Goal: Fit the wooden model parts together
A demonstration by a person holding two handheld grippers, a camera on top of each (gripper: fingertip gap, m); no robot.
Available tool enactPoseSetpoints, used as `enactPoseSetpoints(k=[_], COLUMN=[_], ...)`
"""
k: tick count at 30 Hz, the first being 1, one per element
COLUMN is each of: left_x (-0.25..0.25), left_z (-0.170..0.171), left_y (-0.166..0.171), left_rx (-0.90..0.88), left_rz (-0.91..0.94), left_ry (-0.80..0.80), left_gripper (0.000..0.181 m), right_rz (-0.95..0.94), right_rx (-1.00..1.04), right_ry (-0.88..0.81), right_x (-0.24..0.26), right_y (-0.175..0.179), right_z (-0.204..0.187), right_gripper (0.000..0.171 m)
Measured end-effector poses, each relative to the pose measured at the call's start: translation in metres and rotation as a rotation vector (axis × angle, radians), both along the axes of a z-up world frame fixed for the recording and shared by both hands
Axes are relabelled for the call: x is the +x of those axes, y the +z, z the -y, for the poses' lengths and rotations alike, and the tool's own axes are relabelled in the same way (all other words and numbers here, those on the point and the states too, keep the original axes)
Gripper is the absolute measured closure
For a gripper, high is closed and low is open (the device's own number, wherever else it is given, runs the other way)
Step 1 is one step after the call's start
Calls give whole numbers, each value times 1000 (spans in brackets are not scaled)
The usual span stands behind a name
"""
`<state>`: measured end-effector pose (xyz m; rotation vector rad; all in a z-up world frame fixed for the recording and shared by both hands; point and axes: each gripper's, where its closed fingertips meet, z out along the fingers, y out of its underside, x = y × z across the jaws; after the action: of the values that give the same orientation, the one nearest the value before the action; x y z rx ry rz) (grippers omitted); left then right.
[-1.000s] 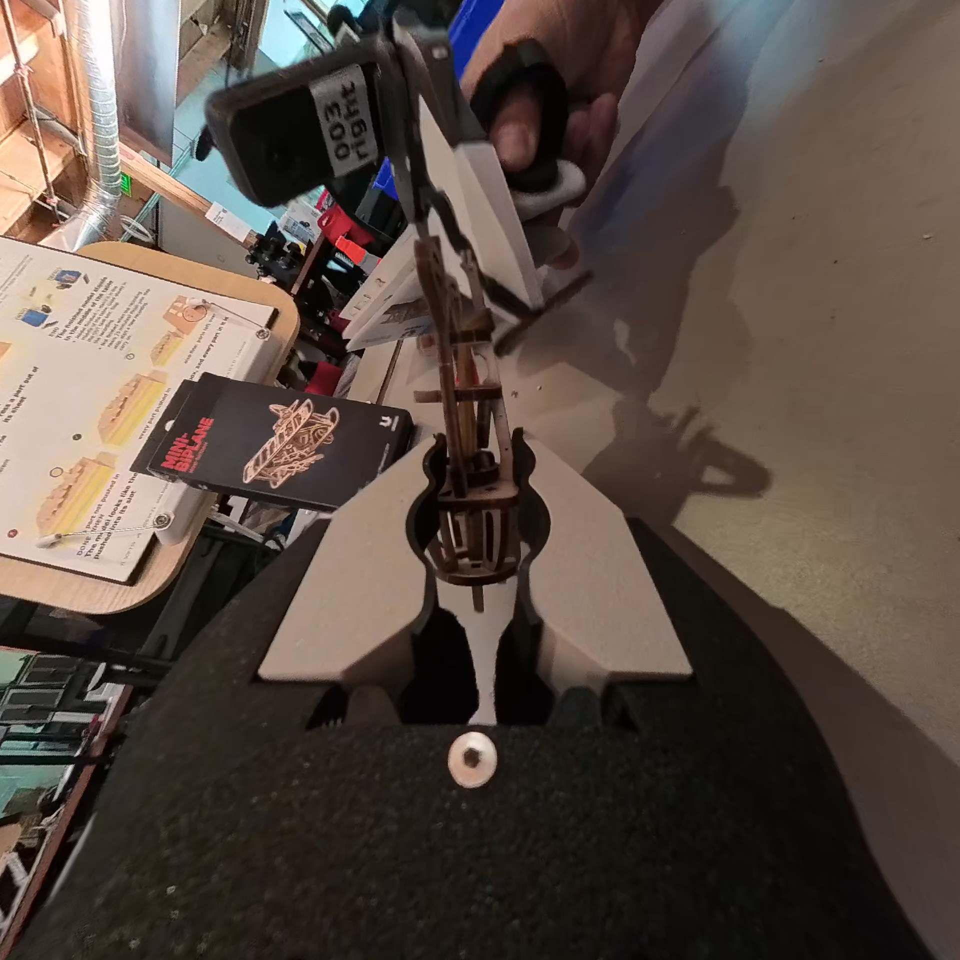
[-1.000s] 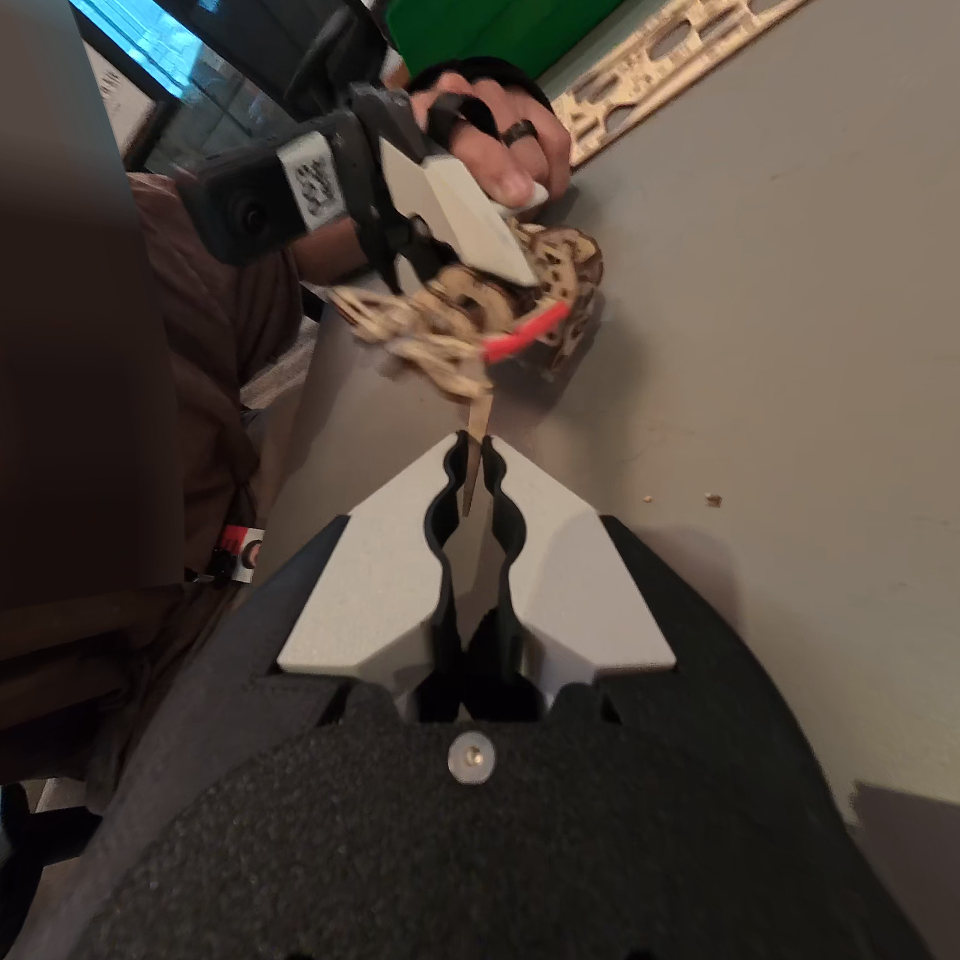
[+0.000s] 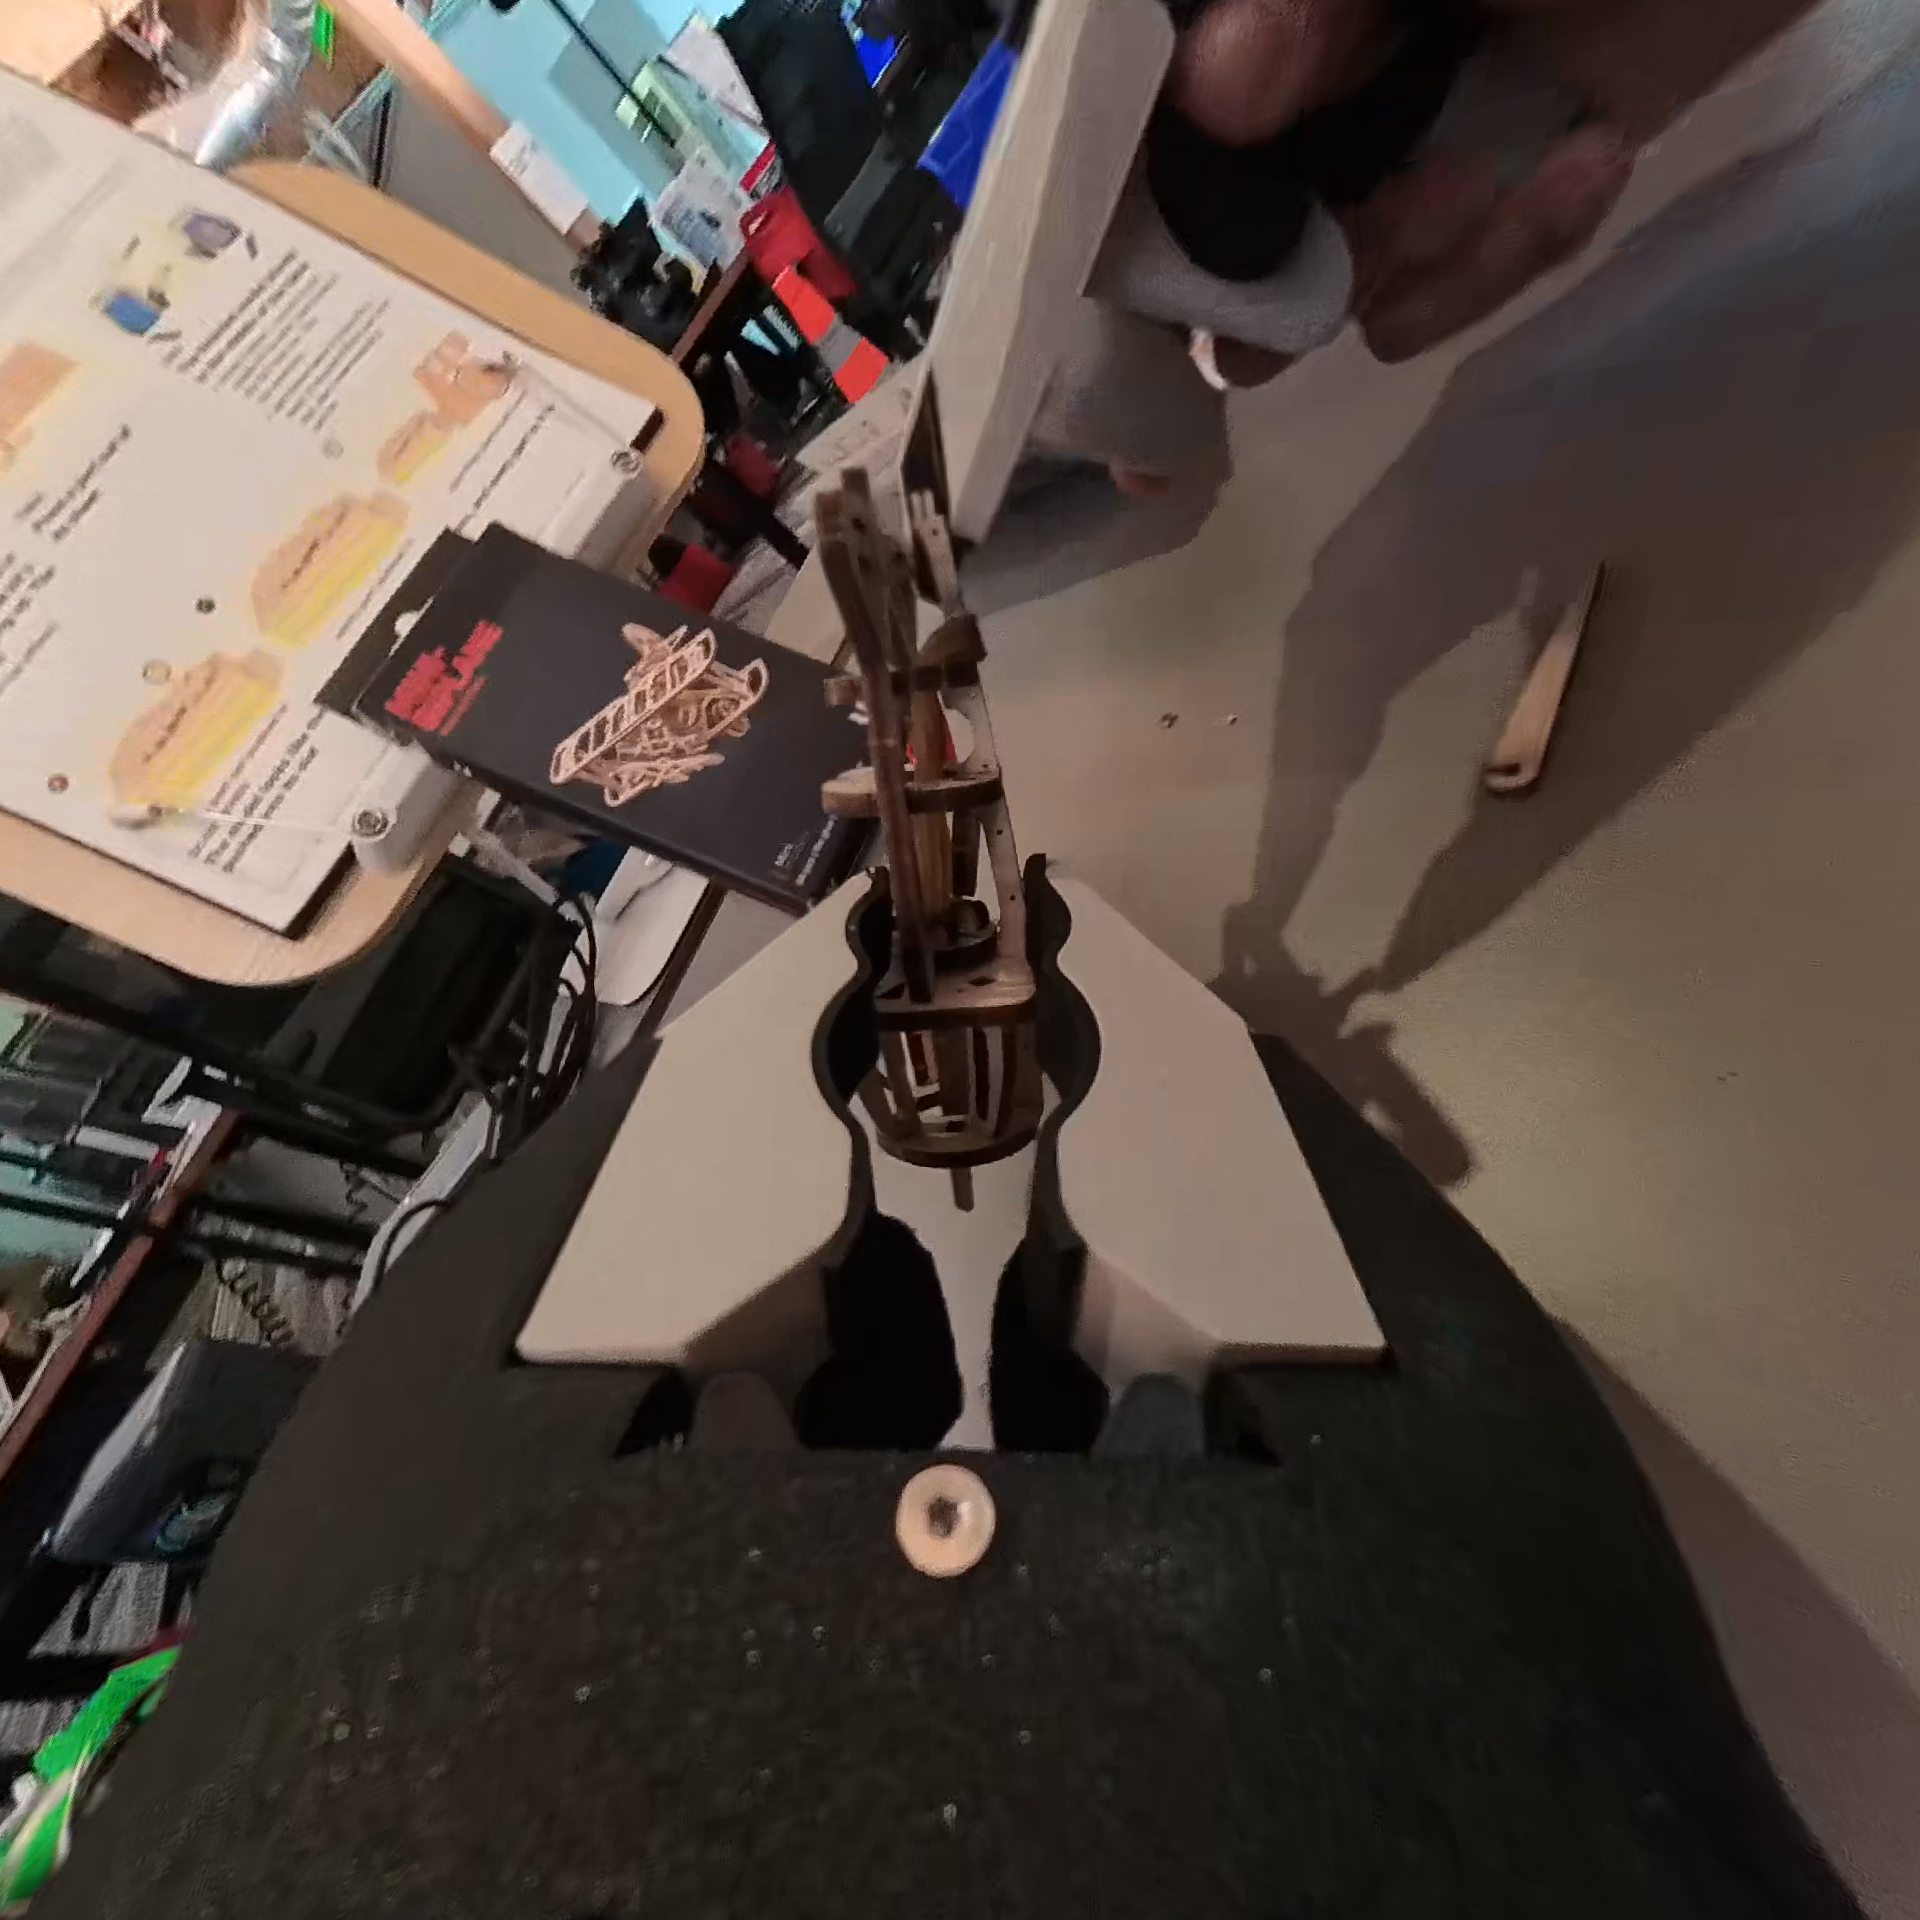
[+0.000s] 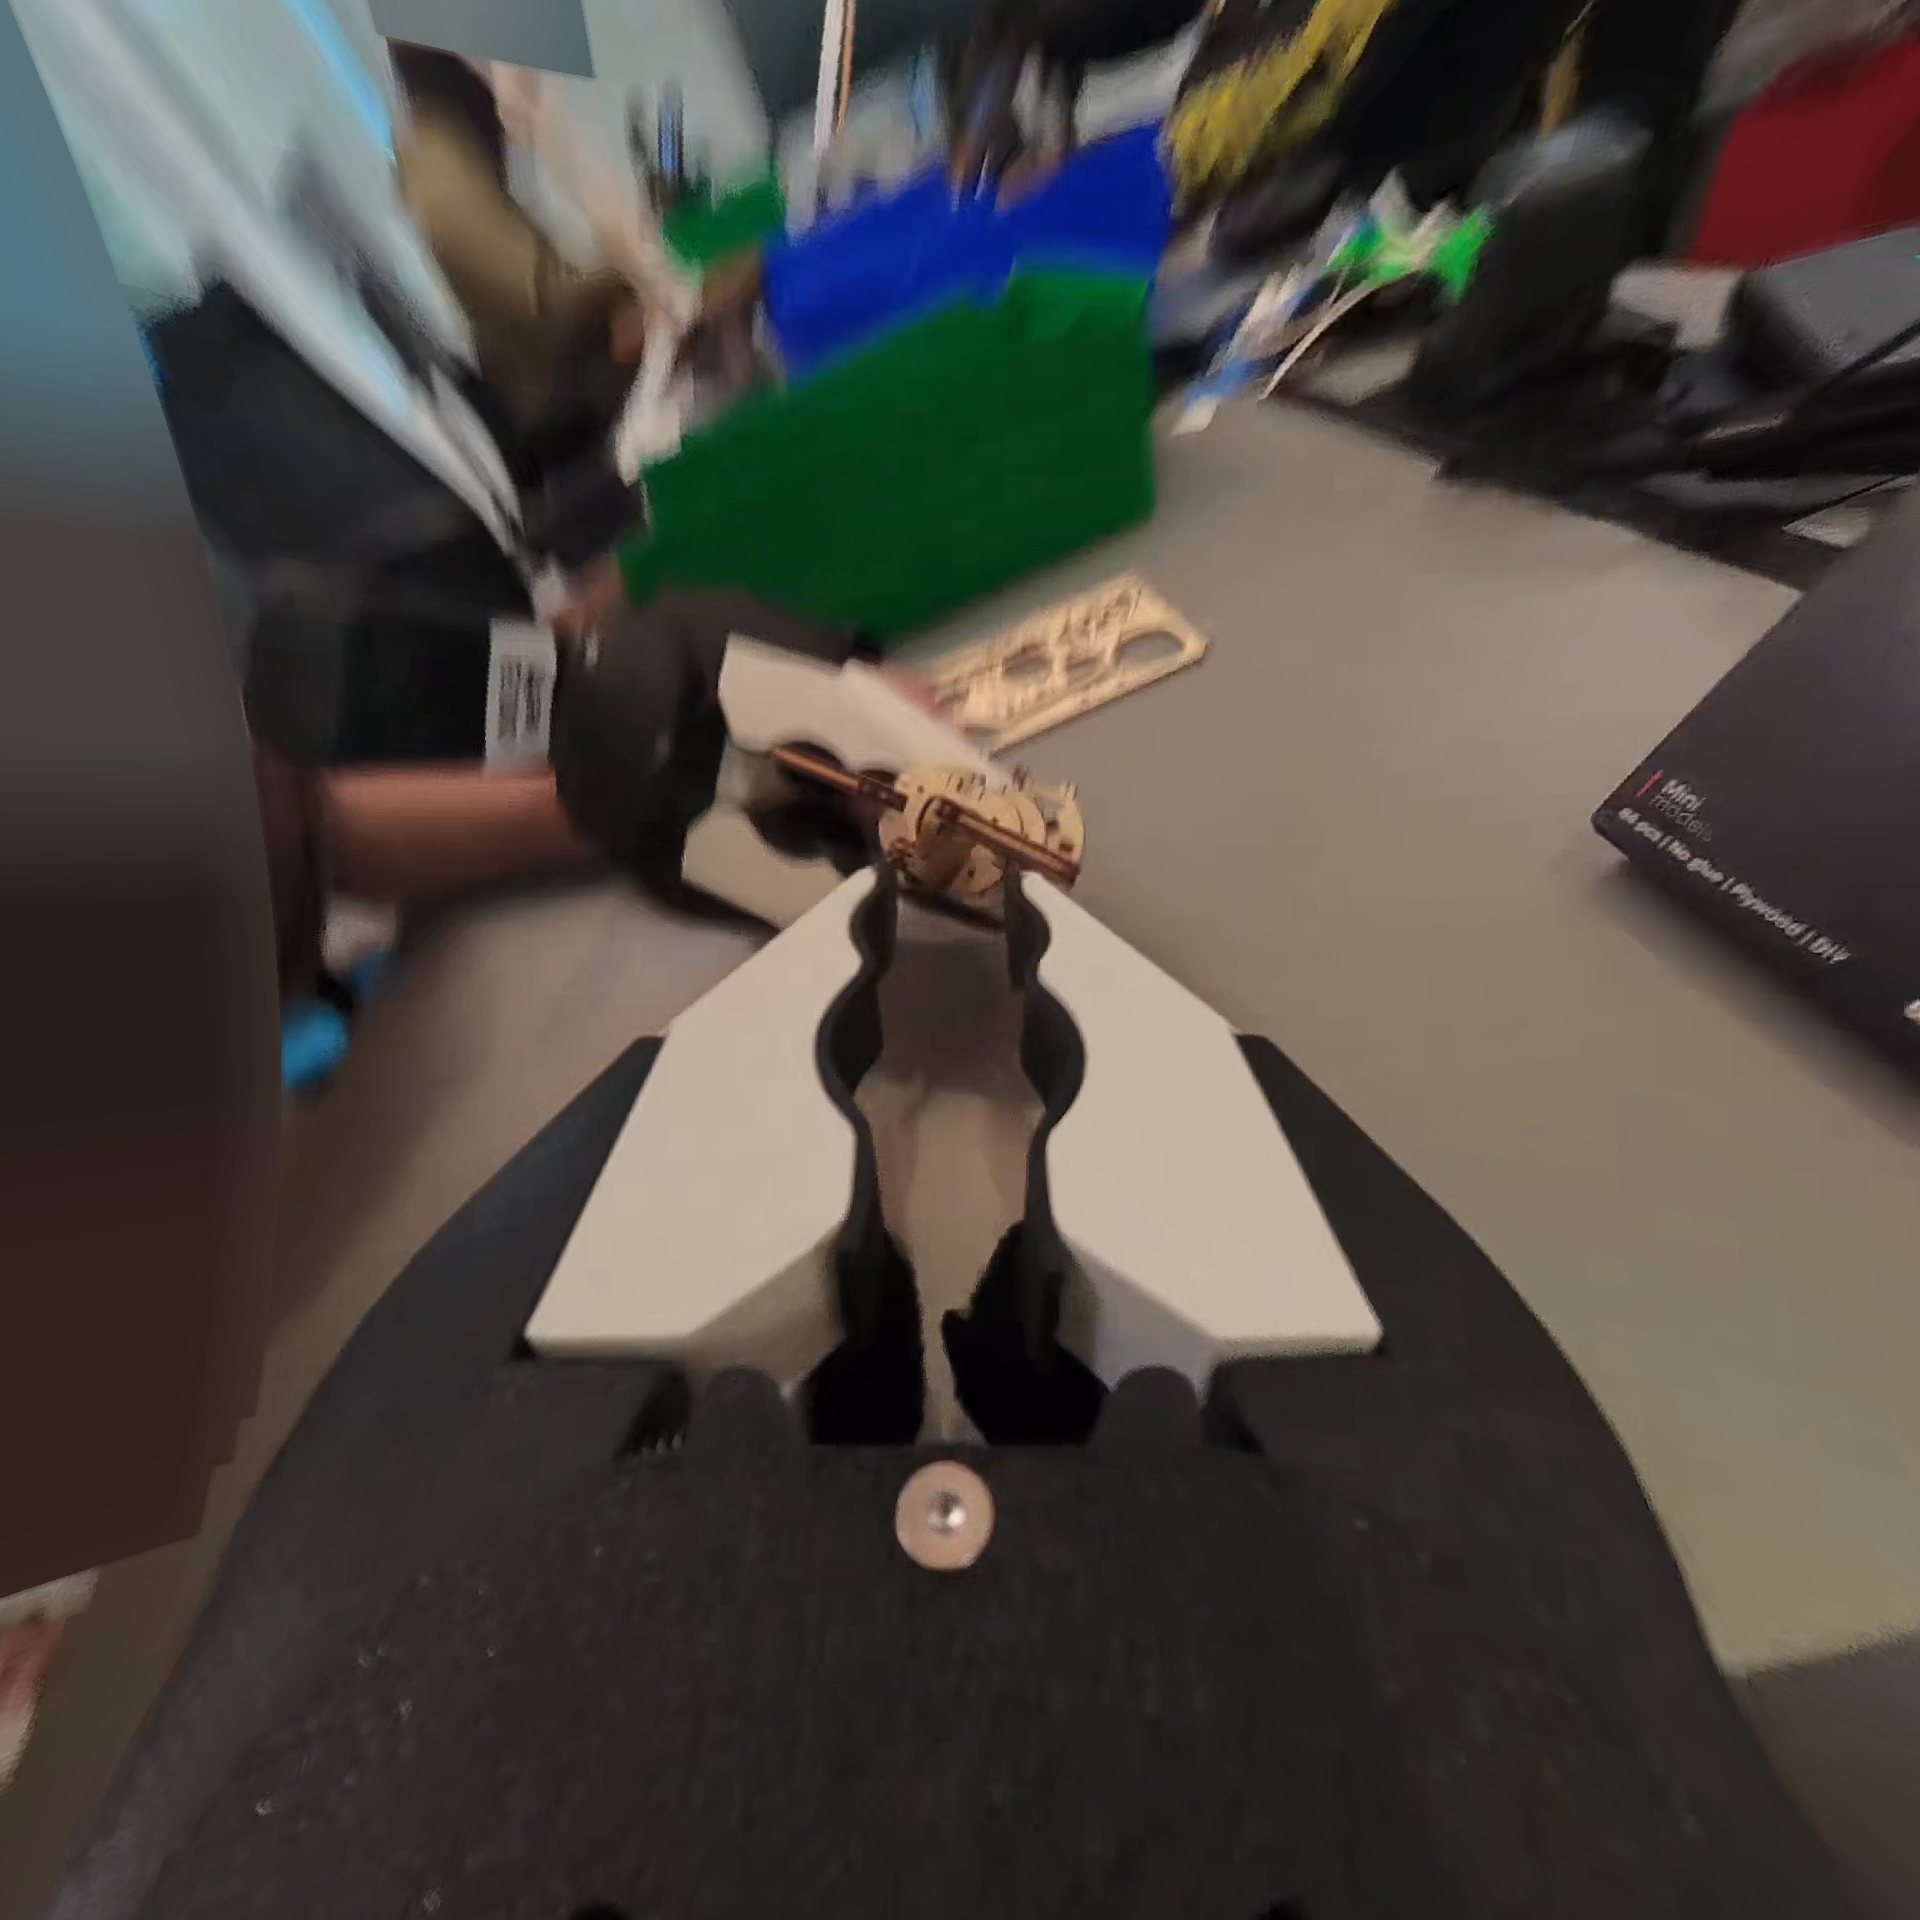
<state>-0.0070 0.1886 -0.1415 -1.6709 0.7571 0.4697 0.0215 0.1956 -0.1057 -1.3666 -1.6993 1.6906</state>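
Left gripper [image 3: 956, 1039] around slatted wooden model [image 3: 951, 997]

Each wrist camera looks forward along its own fingers, close to the wooden model [image 3: 940, 914] [image 4: 977, 826]. From opposite sides of it, both share the model and grey table [image 3: 1662, 935] [image 4: 1351, 831].

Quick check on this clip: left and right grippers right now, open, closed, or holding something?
Left gripper: closed on the wooden model.
Right gripper: open, nothing clamped; the model sits just past its fingertips.
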Motion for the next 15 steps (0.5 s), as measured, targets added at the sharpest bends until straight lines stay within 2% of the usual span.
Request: enactPoseSetpoints(k=[3, 9, 15], left_x=[-4, -6, -6], left_z=[-2, -2, -2], left_y=[-1, -2, -3], left_rx=[-10, -13, -18], left_rz=[8, 5, 1], left_ry=[38, 49, 47], left_gripper=[159, 159, 159], right_rz=[-10, -35, -24], right_rx=[-72, -9, -4], right_ry=[-17, -83, -86], right_x=[-4, -8, -8], right_y=[-2, -5, -9], right_z=[7, 7, 5], right_gripper=[153, 167, 167])
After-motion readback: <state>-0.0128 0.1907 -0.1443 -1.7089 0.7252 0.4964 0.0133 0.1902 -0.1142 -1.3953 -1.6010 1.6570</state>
